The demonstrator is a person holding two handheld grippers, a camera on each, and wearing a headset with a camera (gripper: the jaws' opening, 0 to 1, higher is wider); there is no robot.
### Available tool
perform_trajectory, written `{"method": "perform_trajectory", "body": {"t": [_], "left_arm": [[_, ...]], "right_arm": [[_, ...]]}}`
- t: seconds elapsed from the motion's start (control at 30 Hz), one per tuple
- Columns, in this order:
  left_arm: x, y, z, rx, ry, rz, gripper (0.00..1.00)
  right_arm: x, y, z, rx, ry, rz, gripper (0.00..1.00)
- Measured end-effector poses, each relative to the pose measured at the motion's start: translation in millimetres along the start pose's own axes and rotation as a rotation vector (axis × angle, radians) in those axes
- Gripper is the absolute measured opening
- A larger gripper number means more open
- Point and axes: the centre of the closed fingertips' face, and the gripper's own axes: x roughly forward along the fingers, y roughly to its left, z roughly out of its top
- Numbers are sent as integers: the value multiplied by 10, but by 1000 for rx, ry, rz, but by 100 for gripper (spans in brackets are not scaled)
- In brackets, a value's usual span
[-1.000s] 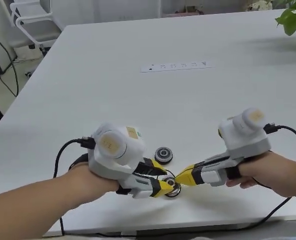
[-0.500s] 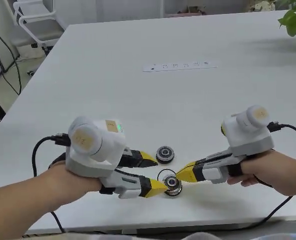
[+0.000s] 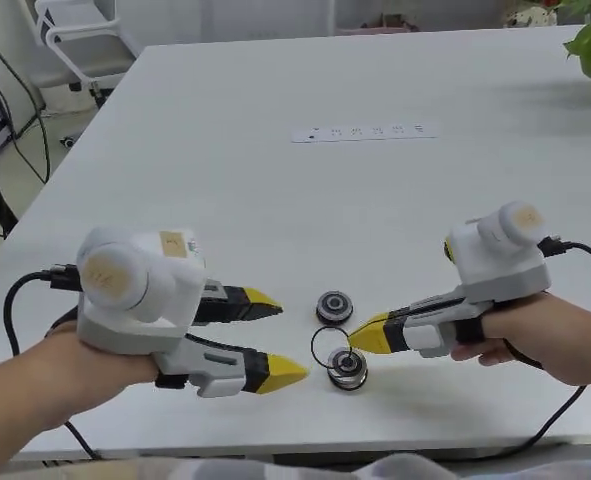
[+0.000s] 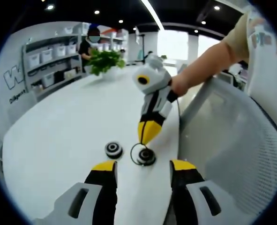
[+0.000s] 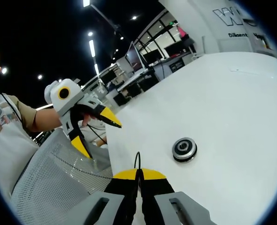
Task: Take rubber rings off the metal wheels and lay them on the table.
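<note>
L gripper backed off wheel, jaws apart, empty. R gripper pinches rubber ring, prob. peeled free; lay it down.

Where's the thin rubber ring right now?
Head view, lower centre: the rubber ring is pinched by the shut right hand-held gripper, between the near metal wheel and far metal wheel.
</note>
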Motion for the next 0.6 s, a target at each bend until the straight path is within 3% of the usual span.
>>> {"method": "perform_trajectory", "body": {"t": [0.37, 0.6], "left_arm": [[-170, 78, -83, -37, -13, 52, 54], [-256, 110, -115, -53, -21, 79, 57]], "right_arm": [[135, 101, 142, -16, -8, 10, 0], [284, 123, 135, -29, 6, 8, 0]]}}
